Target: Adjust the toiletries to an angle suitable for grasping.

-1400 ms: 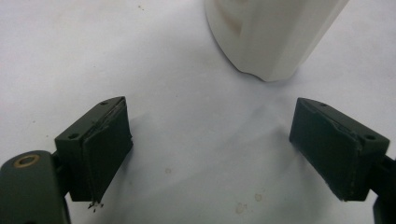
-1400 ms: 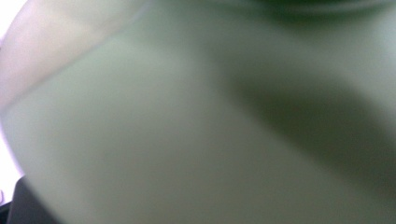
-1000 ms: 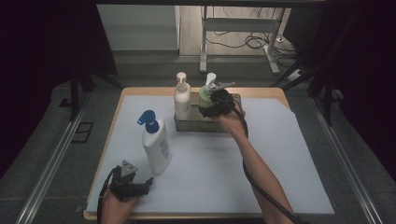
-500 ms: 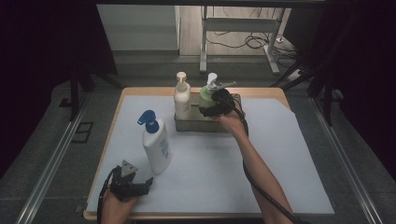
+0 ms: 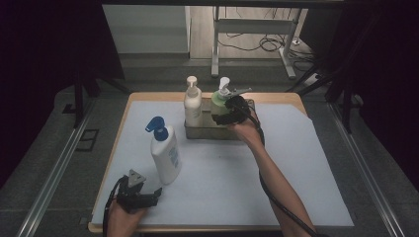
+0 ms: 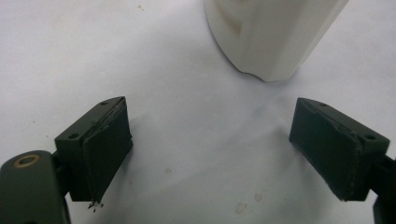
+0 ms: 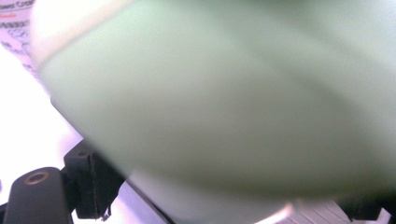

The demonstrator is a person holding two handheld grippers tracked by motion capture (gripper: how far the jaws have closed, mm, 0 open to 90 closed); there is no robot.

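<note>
A pale green pump bottle (image 5: 217, 104) stands in a grey metal tray (image 5: 207, 132) at the back of the table, next to a cream pump bottle (image 5: 192, 106). My right gripper (image 5: 221, 115) reaches in from the right and is shut on the green bottle. In the right gripper view the green bottle (image 7: 224, 102) looms blurred between the jaws, and the left pad (image 7: 95, 186) presses its side. A white bottle with a blue pump (image 5: 165, 155) stands front left. My left gripper (image 5: 154, 195) rests open on the sheet just below it, the white bottle's base (image 6: 271, 32) ahead of its jaws.
A white sheet (image 5: 222, 182) covers the wooden table (image 5: 148, 96). A black cable (image 5: 276, 197) trails along the right forearm. Metal rails run down both sides of the table, and a frame with cables stands on the floor behind.
</note>
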